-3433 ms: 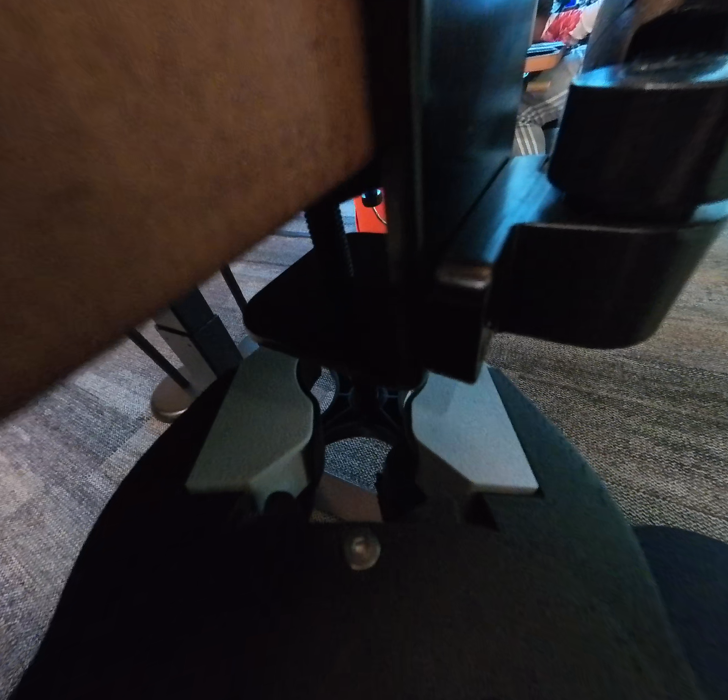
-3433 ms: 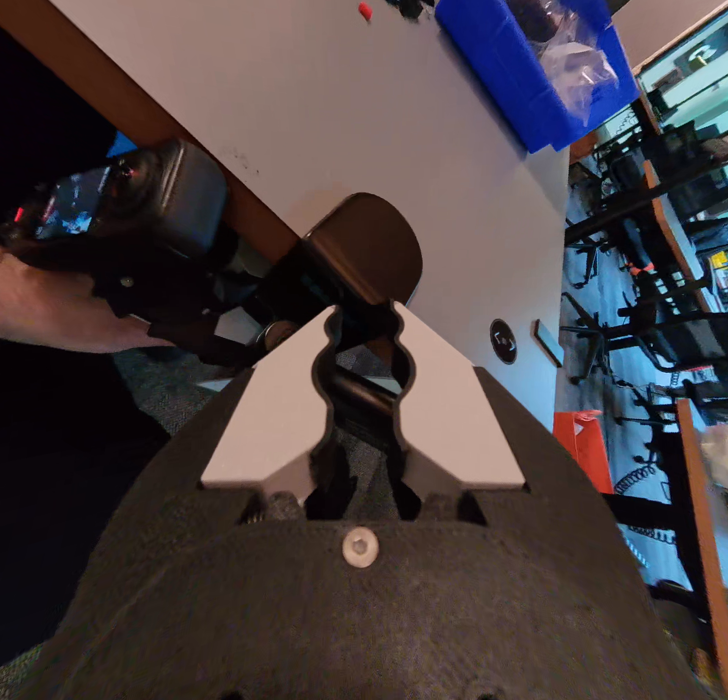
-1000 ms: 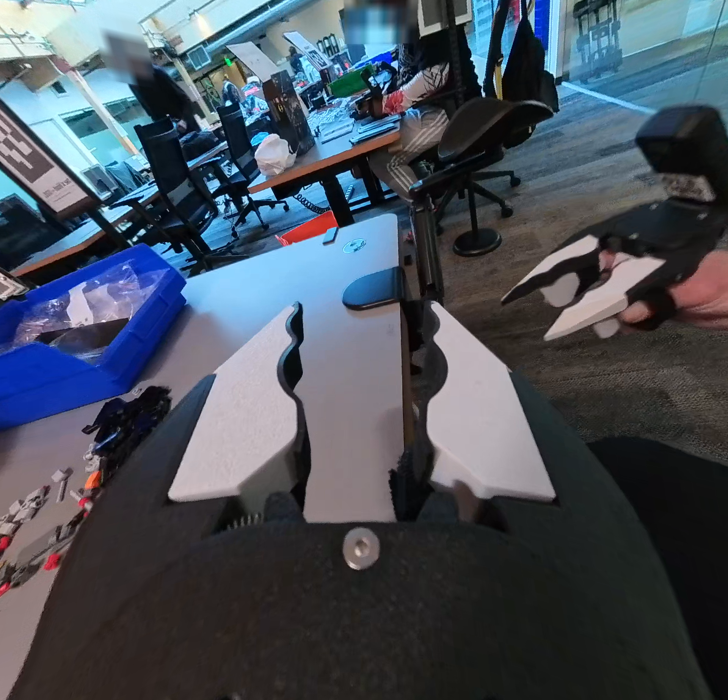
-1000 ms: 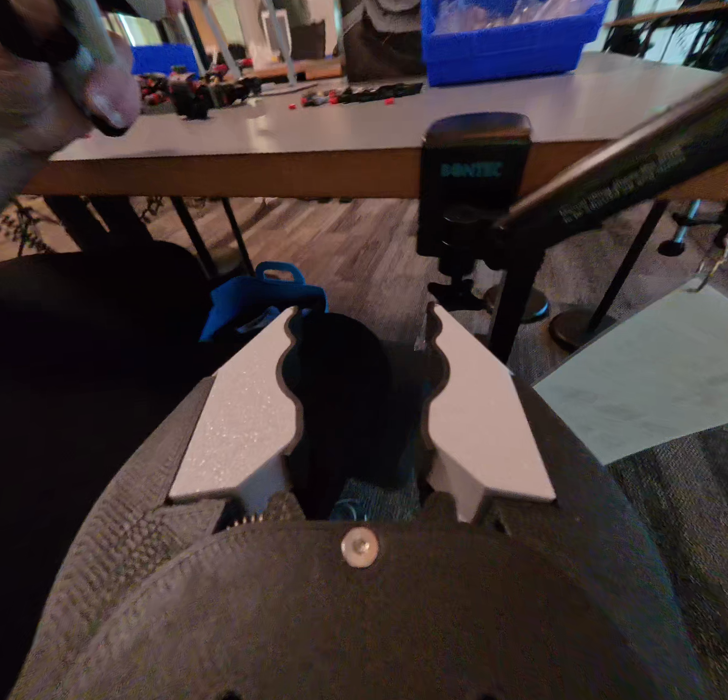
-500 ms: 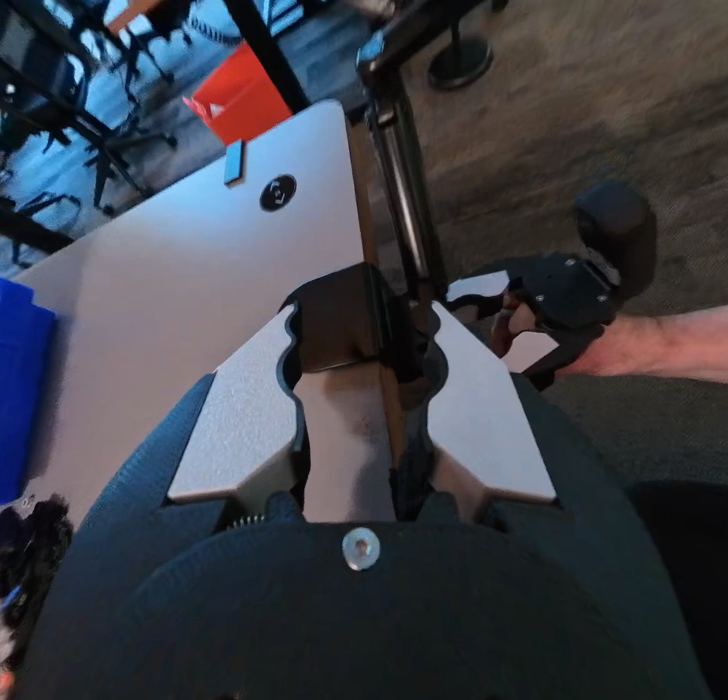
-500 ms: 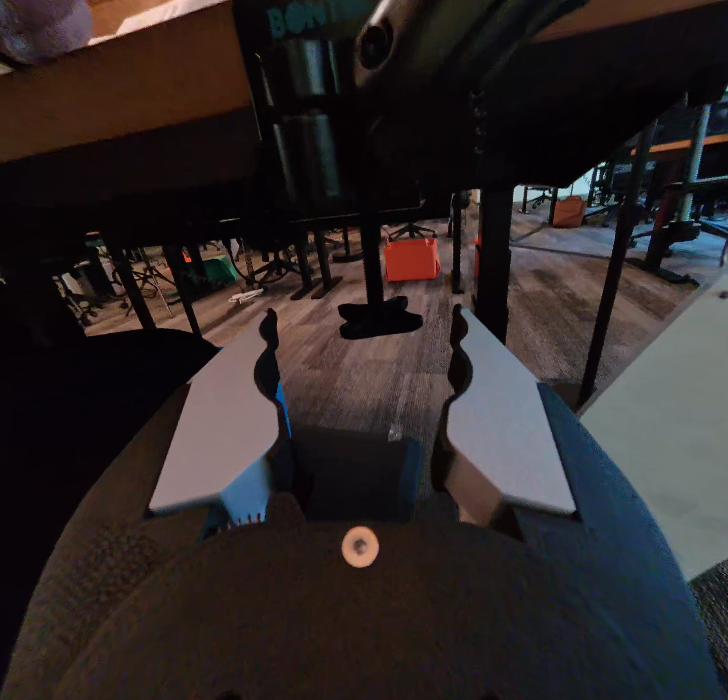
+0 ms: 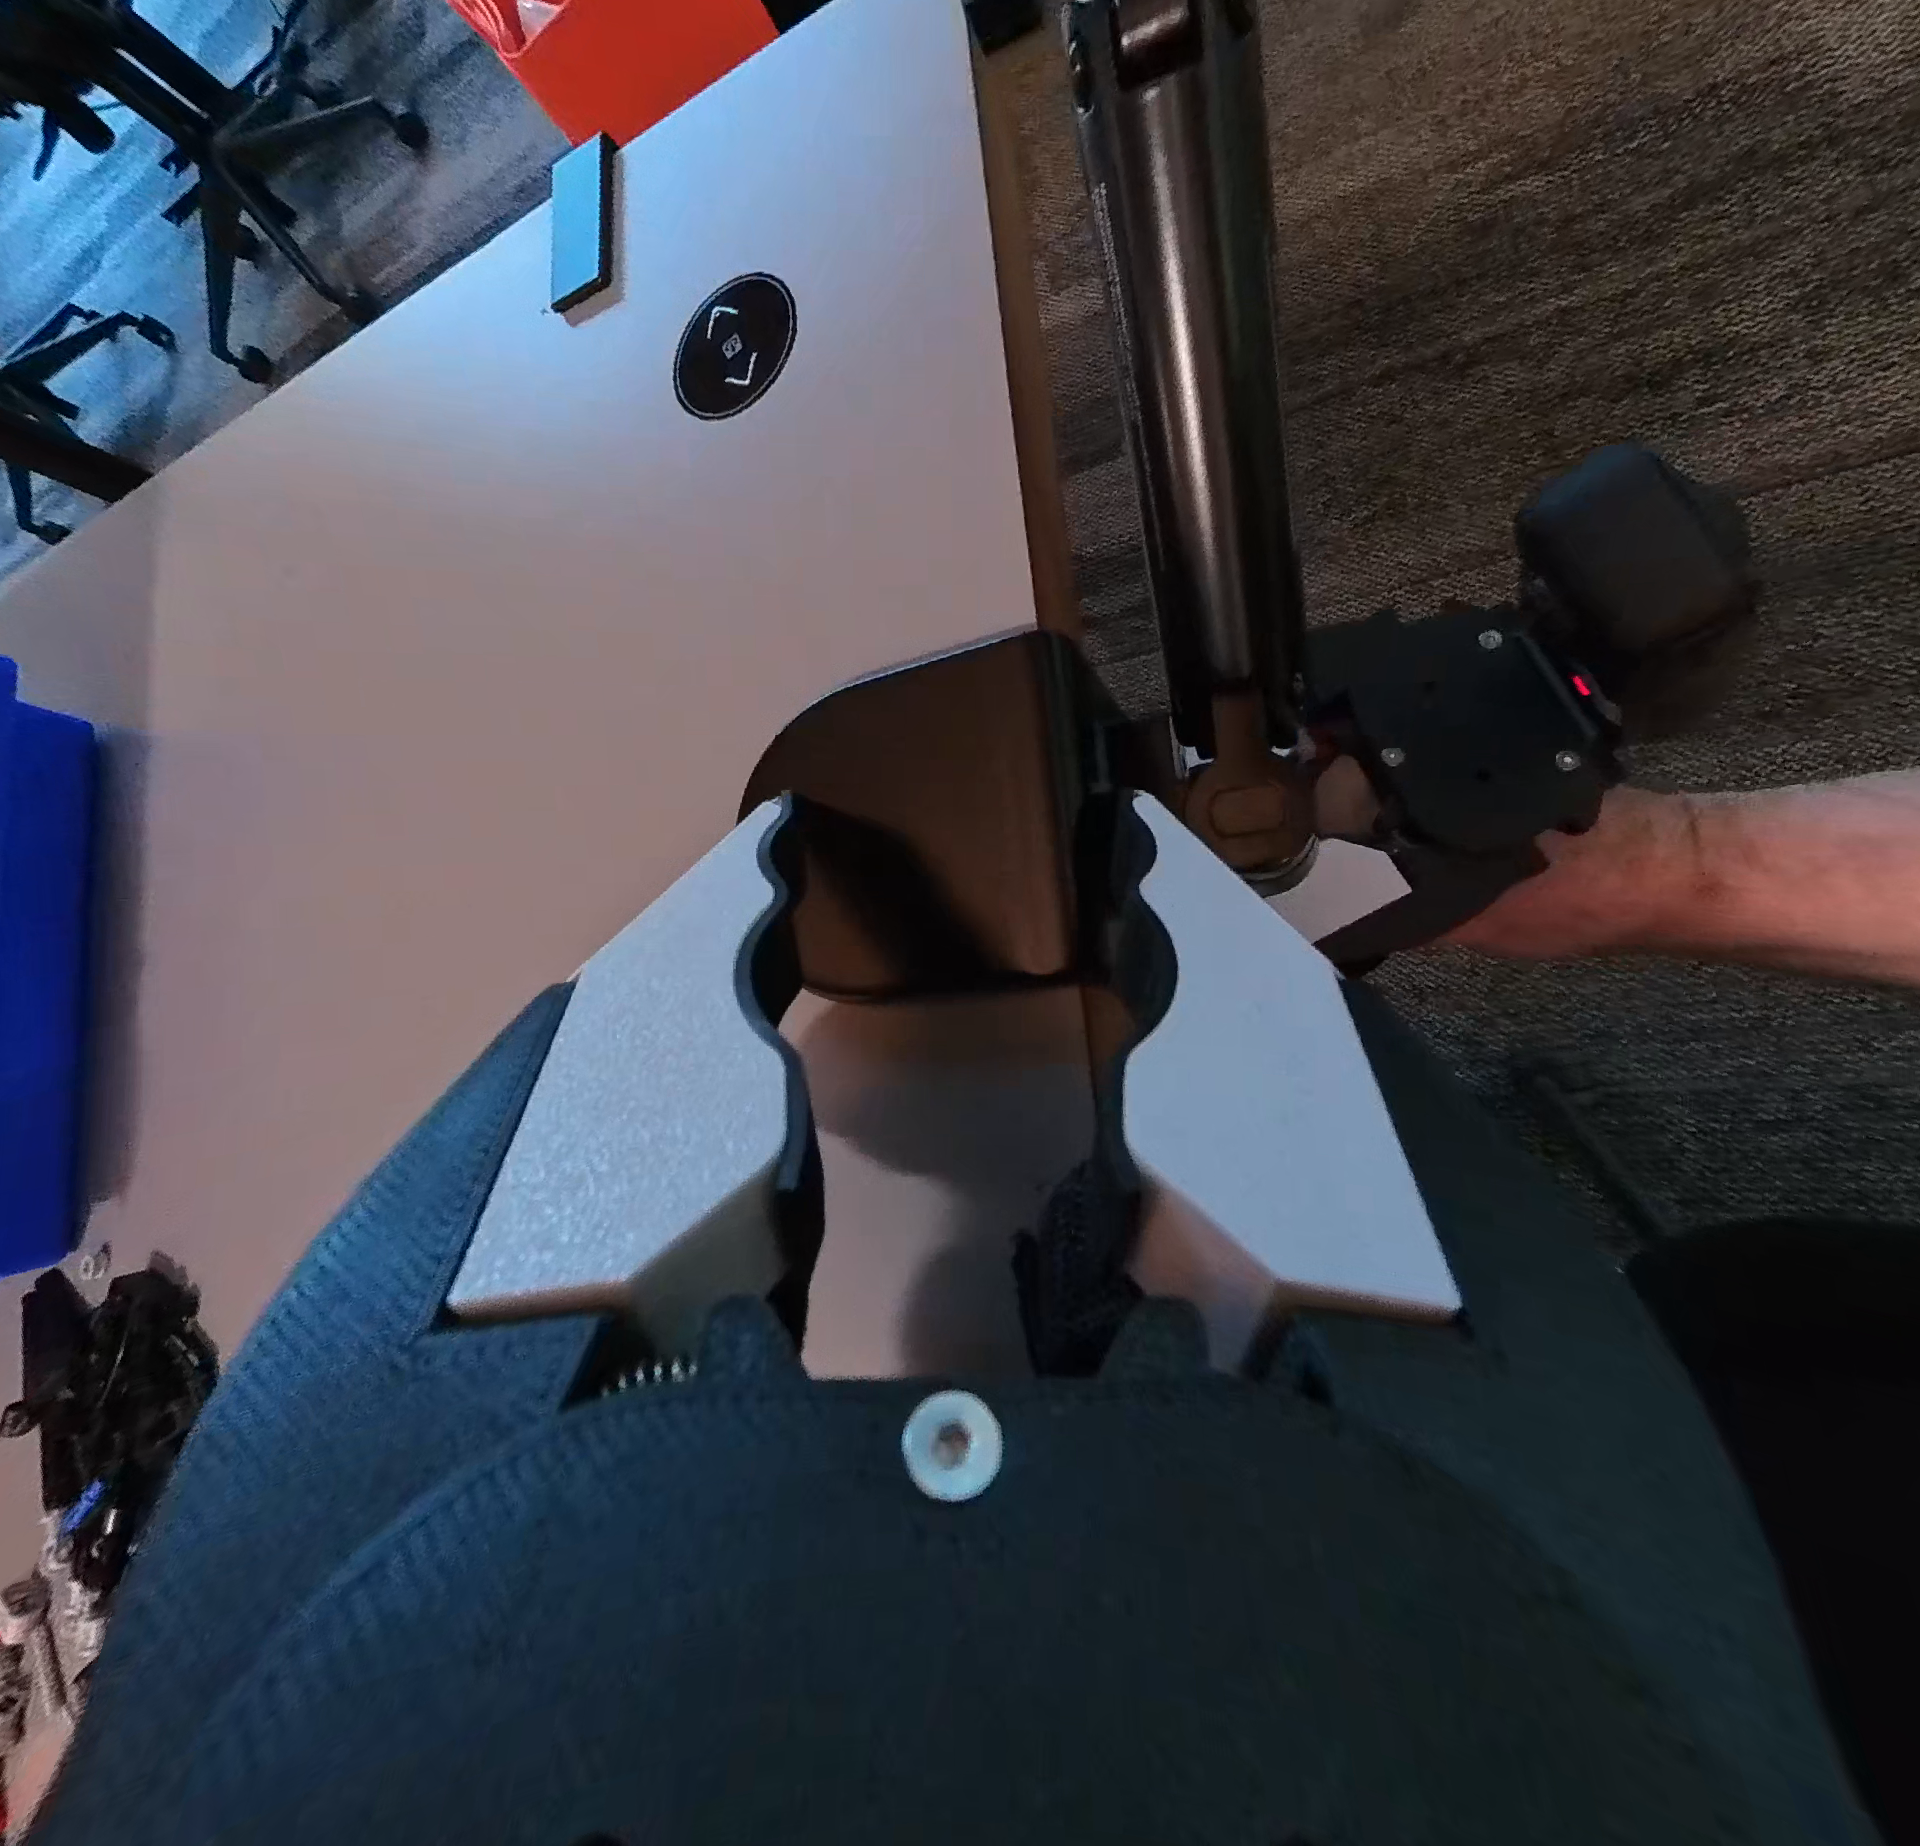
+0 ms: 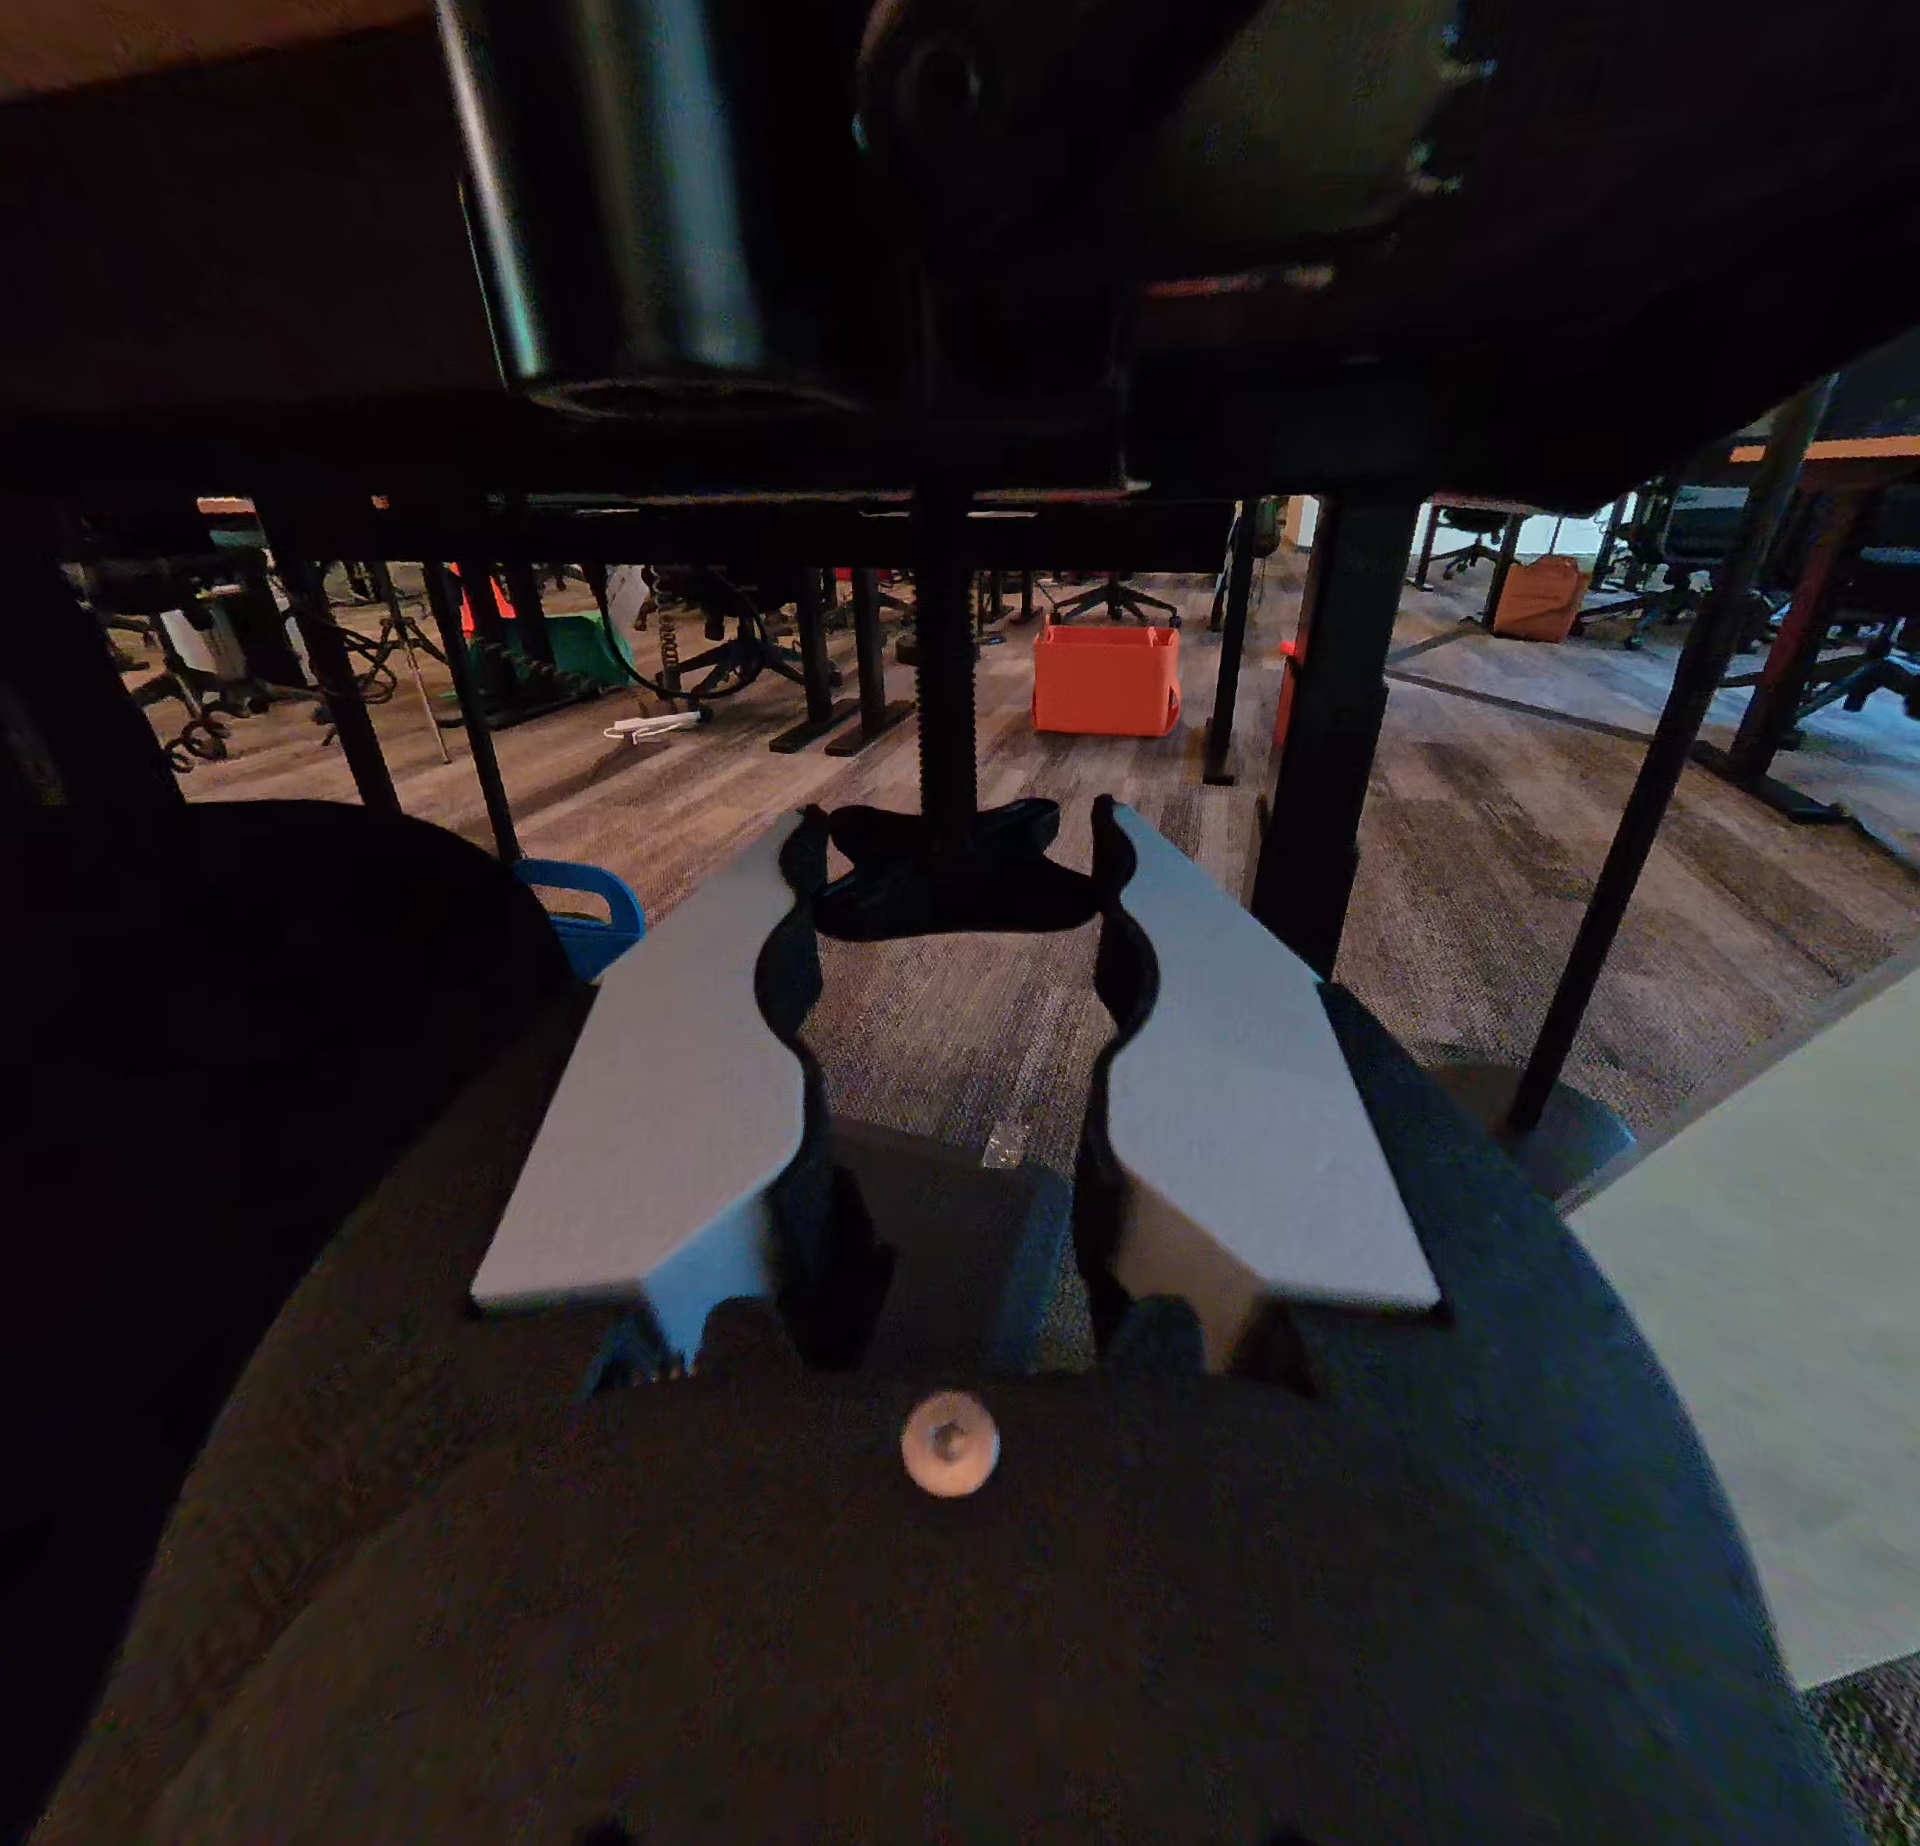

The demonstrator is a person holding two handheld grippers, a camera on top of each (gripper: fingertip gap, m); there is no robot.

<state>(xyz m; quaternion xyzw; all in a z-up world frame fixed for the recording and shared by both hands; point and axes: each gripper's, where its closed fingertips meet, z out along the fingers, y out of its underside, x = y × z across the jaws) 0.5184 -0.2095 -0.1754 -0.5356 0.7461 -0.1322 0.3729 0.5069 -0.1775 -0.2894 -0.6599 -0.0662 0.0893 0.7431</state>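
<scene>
A black desk clamp [image 7: 935, 757] grips the edge of the grey table [image 7: 468, 653] and carries a metal pole [image 7: 1184, 362]. My left gripper [image 7: 956, 809] is open above the table edge, its fingertips on either side of the clamp's top plate. My right gripper [image 8: 951, 814] is under the table. Its fingertips close on the sides of the clamp's black lobed knob [image 8: 951, 877], which hangs on a threaded screw [image 8: 948, 674]. The right gripper also shows in the left wrist view [image 7: 1455, 747], held by a hand beside the pole's foot.
A blue bin [image 7: 31, 965] and small dark parts [image 7: 104, 1381] lie on the table at the left. A round black grommet [image 7: 735, 345] sits farther along. An orange bin [image 8: 1107, 679], table legs [image 8: 1340, 716] and chairs stand on the carpet.
My right gripper moved in under the table and its jaws narrowed onto the knob. My left gripper came lower and closer over the clamp's top plate, still open.
</scene>
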